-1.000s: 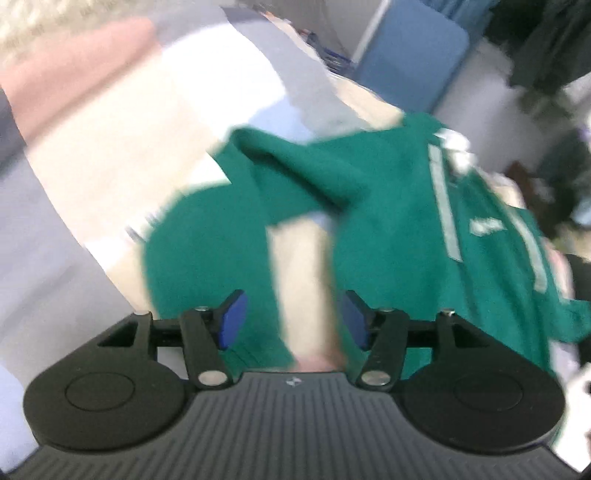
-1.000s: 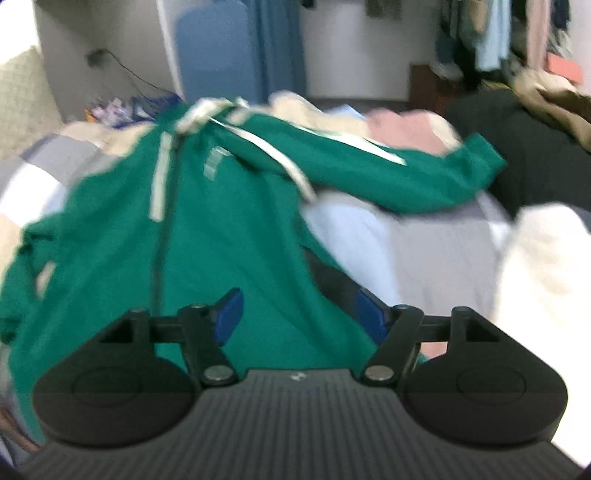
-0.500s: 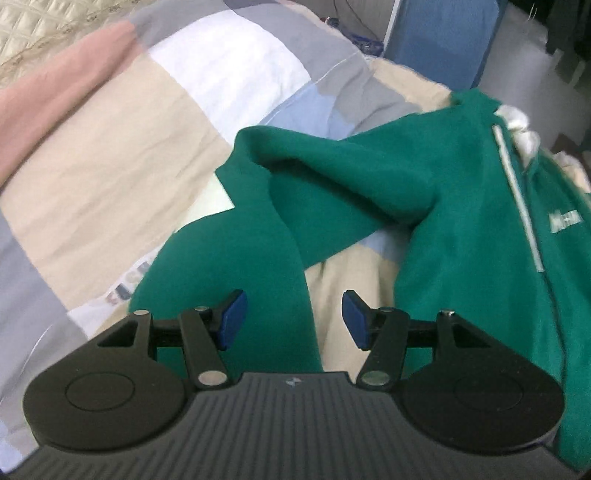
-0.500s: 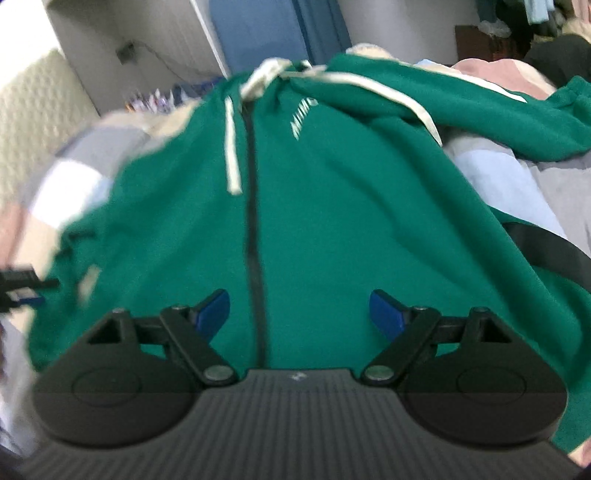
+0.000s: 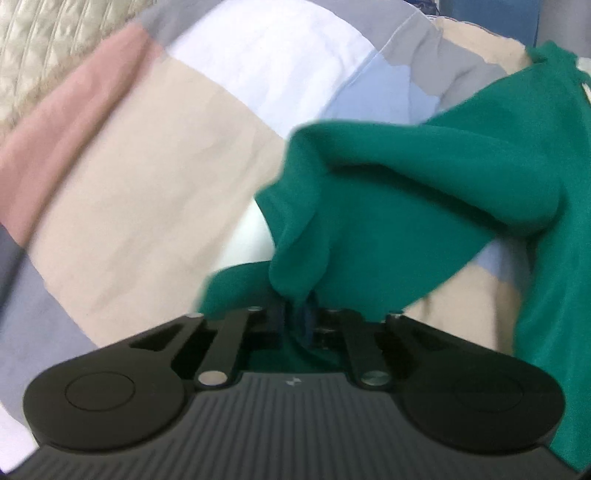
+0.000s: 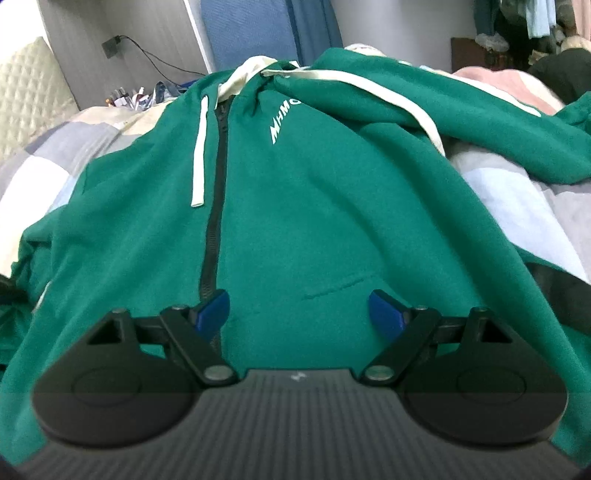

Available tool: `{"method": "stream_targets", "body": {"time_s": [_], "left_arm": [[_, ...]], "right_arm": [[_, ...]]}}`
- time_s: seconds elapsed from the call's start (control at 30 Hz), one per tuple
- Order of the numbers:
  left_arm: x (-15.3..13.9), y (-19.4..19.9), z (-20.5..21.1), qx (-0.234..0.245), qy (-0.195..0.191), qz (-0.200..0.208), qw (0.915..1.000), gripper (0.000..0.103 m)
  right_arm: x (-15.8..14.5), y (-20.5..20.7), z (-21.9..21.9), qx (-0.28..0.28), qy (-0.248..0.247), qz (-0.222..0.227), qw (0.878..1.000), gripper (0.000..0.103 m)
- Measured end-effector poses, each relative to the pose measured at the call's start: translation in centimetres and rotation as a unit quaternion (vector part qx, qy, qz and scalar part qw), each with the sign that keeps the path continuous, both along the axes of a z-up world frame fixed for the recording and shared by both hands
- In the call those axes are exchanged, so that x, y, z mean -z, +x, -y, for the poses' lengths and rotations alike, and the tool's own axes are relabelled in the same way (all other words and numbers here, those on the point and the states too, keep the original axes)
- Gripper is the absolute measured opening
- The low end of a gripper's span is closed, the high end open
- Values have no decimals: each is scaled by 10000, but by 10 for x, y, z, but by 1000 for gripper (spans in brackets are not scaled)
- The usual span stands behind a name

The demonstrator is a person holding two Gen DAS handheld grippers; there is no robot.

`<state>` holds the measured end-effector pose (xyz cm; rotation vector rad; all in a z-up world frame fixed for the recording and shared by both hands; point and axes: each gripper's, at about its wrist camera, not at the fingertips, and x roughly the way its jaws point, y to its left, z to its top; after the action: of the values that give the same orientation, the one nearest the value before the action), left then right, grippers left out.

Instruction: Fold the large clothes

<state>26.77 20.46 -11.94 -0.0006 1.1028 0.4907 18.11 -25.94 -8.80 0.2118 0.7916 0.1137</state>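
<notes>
A green zip hoodie lies face up on a patchwork quilt, with a dark zipper, white drawstrings and white chest lettering. In the left wrist view its sleeve is bunched and folded. My left gripper is shut on the sleeve's end, green cloth pinched between the blue pads. My right gripper hangs open just over the hoodie's lower front, to the right of the zipper, with nothing pressed between its pads. The other sleeve stretches away to the right.
A cream quilted headboard borders the bed at the far left. A blue panel and small clutter stand behind the bed. Dark clothes are piled at the back right. Bare quilt shows right of the hoodie.
My left gripper dropped onto the sleeve and shut on it, bunching the cloth. My right gripper came down closer over the hoodie's front and its jaws stand wider.
</notes>
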Motion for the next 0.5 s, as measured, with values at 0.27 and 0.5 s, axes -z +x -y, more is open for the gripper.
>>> {"method": "stream_targets", "body": {"time_s": [0.27, 0.5], "left_arm": [[-91, 22, -61, -306, 780, 324, 9960, 8], [-175, 61, -42, 474, 1787, 694, 9803, 5]], "right_arm": [[3, 6, 3, -54, -14, 103, 9999, 84], [2, 7, 0, -63, -128, 108, 9998, 84]]}}
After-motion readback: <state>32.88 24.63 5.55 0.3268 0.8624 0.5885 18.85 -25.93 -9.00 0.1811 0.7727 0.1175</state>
